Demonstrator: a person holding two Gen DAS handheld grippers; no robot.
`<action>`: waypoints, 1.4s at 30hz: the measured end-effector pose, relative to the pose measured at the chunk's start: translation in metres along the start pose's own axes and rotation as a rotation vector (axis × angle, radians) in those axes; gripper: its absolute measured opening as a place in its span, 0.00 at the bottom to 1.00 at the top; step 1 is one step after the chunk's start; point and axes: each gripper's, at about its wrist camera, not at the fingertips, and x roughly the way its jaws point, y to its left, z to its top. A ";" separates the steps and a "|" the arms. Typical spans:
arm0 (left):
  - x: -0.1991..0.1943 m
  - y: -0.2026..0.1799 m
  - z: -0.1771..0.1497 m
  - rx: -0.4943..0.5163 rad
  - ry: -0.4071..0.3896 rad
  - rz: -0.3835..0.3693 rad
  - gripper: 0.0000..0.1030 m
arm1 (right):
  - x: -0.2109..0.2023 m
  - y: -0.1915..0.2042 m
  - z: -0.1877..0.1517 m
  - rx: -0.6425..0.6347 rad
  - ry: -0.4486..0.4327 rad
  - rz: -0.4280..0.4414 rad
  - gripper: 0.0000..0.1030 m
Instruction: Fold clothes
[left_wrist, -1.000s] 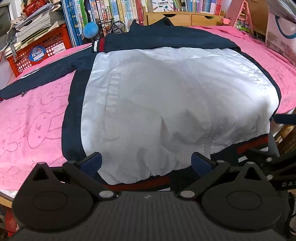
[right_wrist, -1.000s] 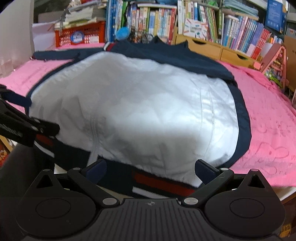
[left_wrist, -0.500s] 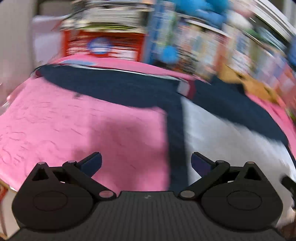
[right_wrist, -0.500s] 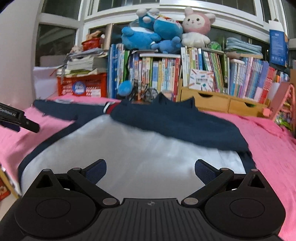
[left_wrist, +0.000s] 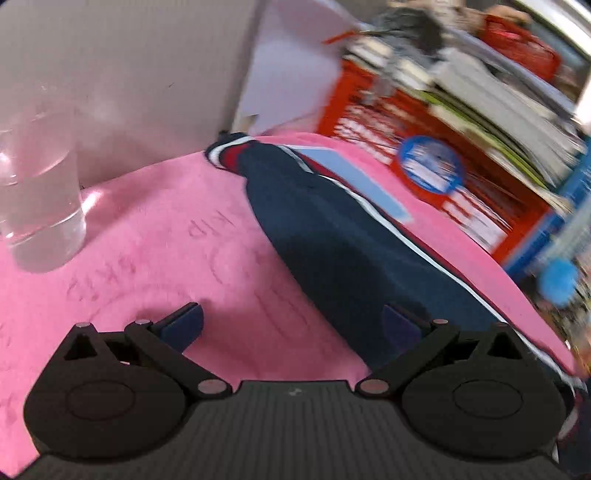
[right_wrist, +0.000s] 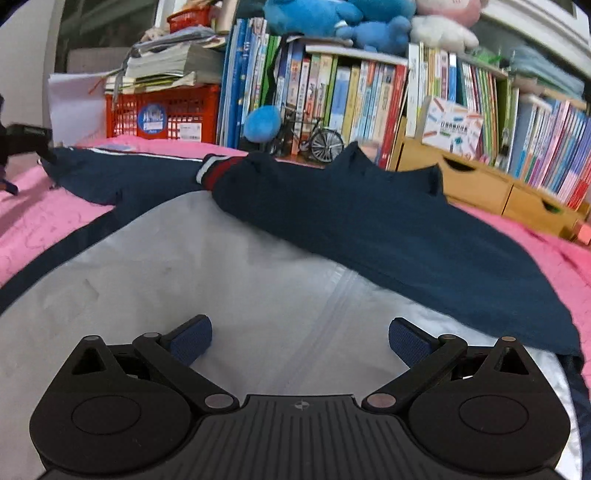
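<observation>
A navy and white jacket lies flat on a pink blanket, its white panel near me and one navy sleeve folded across the top. Its other sleeve stretches out to the left, ending in a red, white and navy cuff. My left gripper hovers open over the blanket beside that sleeve, its right finger over the navy cloth. My right gripper is open above the white panel, holding nothing. The left gripper shows at the left edge of the right wrist view.
A clear glass of water stands on the blanket at the far left, near a grey wall. Behind the bed are a red crate topped with papers, rows of books, a toy bicycle, wooden drawers and plush toys.
My left gripper swung left from the jacket's hem, out along the spread sleeve toward the cuff. My right gripper moved from the hem forward over the white panel. Both stayed open.
</observation>
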 end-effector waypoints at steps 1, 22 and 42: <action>0.006 0.001 0.005 -0.004 -0.013 0.011 1.00 | 0.001 -0.004 0.000 0.023 0.009 0.016 1.00; -0.104 -0.153 -0.027 0.409 -0.442 -0.529 0.06 | 0.002 -0.010 -0.001 0.069 0.026 0.048 1.00; -0.133 -0.115 -0.154 0.603 -0.076 -0.578 0.96 | -0.022 0.008 0.047 -0.059 -0.127 0.066 1.00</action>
